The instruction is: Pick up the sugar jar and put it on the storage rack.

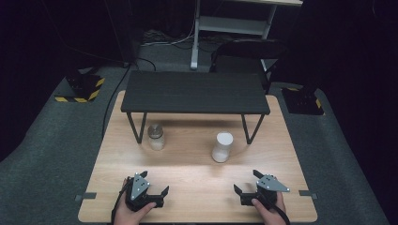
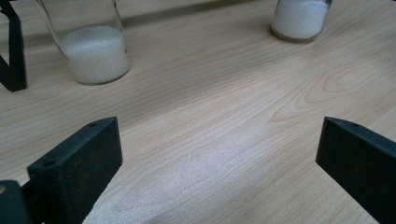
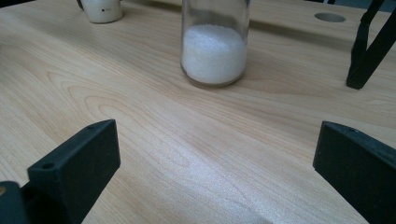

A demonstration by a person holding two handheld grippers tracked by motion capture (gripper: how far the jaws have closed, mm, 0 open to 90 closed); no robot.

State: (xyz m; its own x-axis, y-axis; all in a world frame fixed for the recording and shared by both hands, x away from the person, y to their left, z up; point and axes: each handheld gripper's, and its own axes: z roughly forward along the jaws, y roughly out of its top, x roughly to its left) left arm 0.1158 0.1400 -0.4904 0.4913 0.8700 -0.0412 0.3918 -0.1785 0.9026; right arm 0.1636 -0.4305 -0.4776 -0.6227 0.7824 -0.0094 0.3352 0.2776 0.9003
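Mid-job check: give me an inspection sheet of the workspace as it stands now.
Surface: wooden table, bare between the grippers.
Job's things: left jar with a metal lid, part full of white grains; right jar with a white top; both upright, apart.
Clutter: black shelf riser standing behind the jars.
Grippers: left gripper and right gripper open, holding nothing.
Cables: floor cables behind the table.
Surroundings: grey carpet, white stand.

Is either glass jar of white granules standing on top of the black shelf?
No, both glass jars stand on the wooden table, below the black shelf.
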